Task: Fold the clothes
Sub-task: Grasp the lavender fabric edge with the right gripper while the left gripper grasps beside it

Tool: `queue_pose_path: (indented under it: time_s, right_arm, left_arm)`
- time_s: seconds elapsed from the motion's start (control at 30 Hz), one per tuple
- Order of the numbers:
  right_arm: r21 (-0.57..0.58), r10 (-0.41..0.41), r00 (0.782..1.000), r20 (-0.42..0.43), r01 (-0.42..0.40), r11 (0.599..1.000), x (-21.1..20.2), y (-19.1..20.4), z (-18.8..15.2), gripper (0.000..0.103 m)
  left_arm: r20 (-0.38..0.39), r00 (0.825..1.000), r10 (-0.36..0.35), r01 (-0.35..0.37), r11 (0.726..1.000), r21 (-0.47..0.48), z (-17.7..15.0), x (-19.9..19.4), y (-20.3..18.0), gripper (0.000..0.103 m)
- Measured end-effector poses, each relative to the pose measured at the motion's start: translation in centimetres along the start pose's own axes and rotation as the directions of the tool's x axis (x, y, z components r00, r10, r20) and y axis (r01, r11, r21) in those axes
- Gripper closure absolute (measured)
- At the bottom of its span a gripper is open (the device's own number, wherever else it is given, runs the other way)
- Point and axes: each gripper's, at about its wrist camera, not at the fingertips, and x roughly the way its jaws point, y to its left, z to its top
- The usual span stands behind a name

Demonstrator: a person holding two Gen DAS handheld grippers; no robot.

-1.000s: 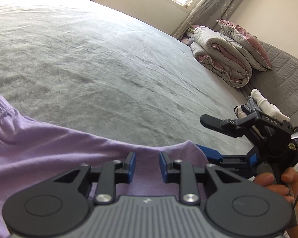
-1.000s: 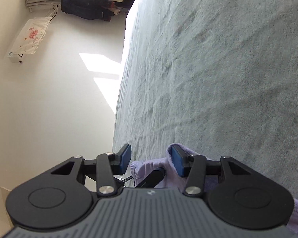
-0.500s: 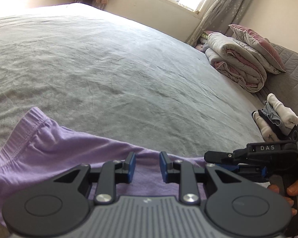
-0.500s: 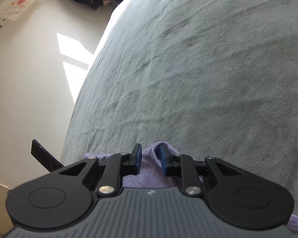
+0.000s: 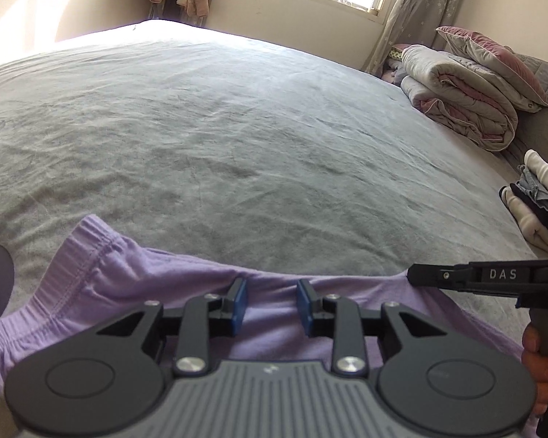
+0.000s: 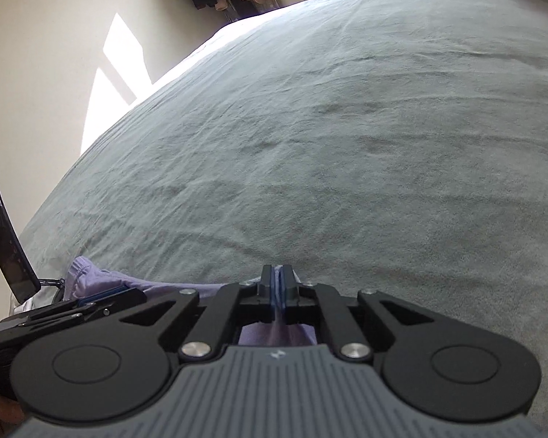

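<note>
Your right gripper [image 6: 277, 284] is pinching the lilac garment [image 5: 135, 284] at its near edge, jaws nearly together. Your left gripper [image 5: 270, 304] is hovering over the same edge, its jaws having just widened, gripping nothing. The garment is lying on the grey bed [image 5: 237, 116]; folded bedding [image 5: 464, 102] is resting beyond.
</note>
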Motion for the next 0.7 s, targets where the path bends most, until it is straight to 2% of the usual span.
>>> queue_pose_path:
  time_s: [0.1, 0.13, 0.17, 0.2, 0.33, 0.43, 0.63, 0.7]
  right_arm:
    - [0.041, 0.035, 0.999, -0.020, -0.034, 0.999, -1.5, -0.6, 0.4, 0.087]
    - [0.051, 0.038, 0.999, -0.020, -0.037, 0.998, -2.4, -0.8, 0.4, 0.081]
    - [0.055, 0.039, 0.999, -0.013, -0.038, 0.998, -3.0, -1.1, 0.4, 0.066]
    - [0.057, 0.040, 0.999, -0.003, -0.039, 0.998, -3.7, -1.4, 0.3, 0.054]
    - [0.052, 0.029, 0.999, 0.020, -0.030, 0.998, -7.1, -2.8, -0.4, 0.054]
    - [0.059, 0.013, 1.000, 0.017, -0.014, 0.998, -9.1, -4.0, -1.2, 0.054]
    - [0.032, -0.004, 1.000, 0.031, 0.003, 0.999, -13.0, -6.4, -3.2, 0.054]
    - [0.015, 0.004, 0.999, 0.033, -0.005, 1.000, -13.6, -7.0, -3.9, 0.059]
  left_arm:
    - [0.007, 1.000, -0.012, 0.012, 1.000, 0.002, 0.2, -0.3, -0.9, 0.062]
    - [0.009, 1.000, -0.016, 0.016, 1.000, 0.005, 0.2, -0.4, -1.2, 0.057]
    - [0.011, 1.000, -0.021, 0.021, 1.000, 0.008, 0.3, -0.5, -1.6, 0.055]
    - [0.010, 1.000, -0.030, 0.030, 0.999, 0.015, 0.3, -0.5, -2.0, 0.049]
    - [-0.016, 0.998, -0.062, 0.063, 0.996, 0.058, 0.2, -0.5, -4.0, 0.031]
    - [-0.028, 0.997, -0.073, 0.076, 0.991, 0.106, -0.2, -0.5, -5.8, 0.028]
    - [-0.027, 0.995, -0.095, 0.098, 0.980, 0.173, -0.7, -0.1, -8.4, 0.029]
    - [-0.019, 0.994, -0.103, 0.105, 0.977, 0.188, -0.9, 0.1, -9.1, 0.031]
